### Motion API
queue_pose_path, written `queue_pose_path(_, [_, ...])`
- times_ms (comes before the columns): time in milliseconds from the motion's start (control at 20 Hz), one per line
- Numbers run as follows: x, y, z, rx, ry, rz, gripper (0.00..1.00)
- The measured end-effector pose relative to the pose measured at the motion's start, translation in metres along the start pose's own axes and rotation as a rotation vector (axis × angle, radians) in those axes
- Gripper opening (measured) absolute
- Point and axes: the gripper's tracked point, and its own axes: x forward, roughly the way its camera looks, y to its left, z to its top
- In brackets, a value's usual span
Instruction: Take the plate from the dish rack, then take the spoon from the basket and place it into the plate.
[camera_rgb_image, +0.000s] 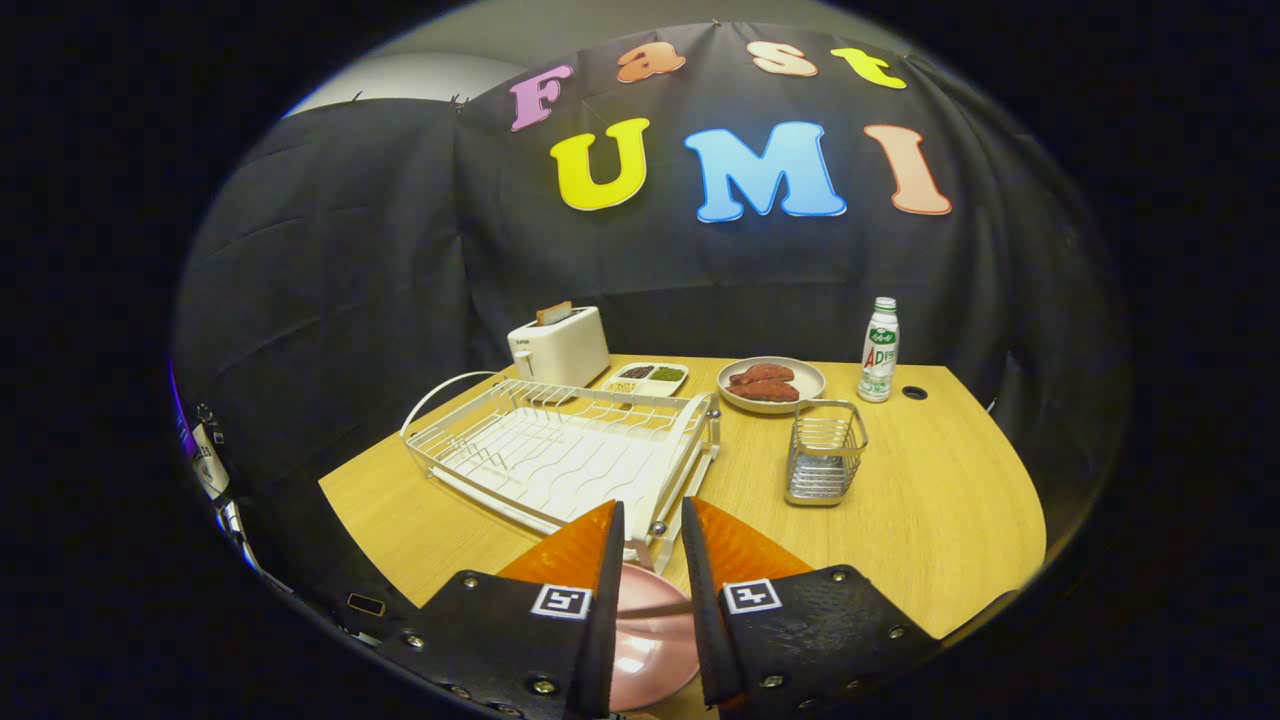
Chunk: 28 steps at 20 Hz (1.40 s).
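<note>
A glossy round pink plate (650, 640) is seen lying flat on the pale wood-grain table (930, 520), below and between the two fingers of the gripper (652, 520), which are set a narrow gap apart with nothing pressed between them. Whether a spoon lies on the plate cannot be told. Just ahead of the fingertips stands the white wire dish rack (560, 455) with its ribbed tray, and beside it the small silvery wire basket (824, 455). Beyond are placed a boxy cream toaster (557, 347), a divided rectangular white dish (646, 378), a round grey plate of reddish pieces (771, 384) and a slim plastic bottle (879, 350).
</note>
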Motion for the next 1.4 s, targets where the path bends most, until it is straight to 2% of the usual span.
queue_pose_path(450, [-0.040,-0.078,0.055,-0.048,-0.165,-0.239,0.34])
queue_pose_path(600, [-0.047,-0.101,0.071,-0.041,-0.220,-0.286,0.34])
queue_pose_path(700, [-0.050,-0.110,0.077,-0.029,-0.239,-0.308,0.37])
queue_pose_path(800, [-0.055,-0.117,0.084,-0.013,-0.259,-0.332,0.43])
queue_pose_path(850, [-0.056,-0.122,0.087,-0.005,-0.274,-0.348,0.52])
queue_pose_path(900, [-0.056,-0.125,0.092,-0.002,-0.293,-0.357,0.62])
queue_pose_path(950, [-0.056,-0.130,0.095,-0.006,-0.308,-0.373,0.86])
queue_pose_path(1000, [-0.057,-0.135,0.098,-0.013,-0.321,-0.386,0.93])
queue_pose_path(1050, [-0.057,-0.136,0.099,-0.018,-0.325,-0.387,0.95])
queue_pose_path(1400, [-0.060,-0.140,0.093,-0.035,-0.280,-0.348,0.95])
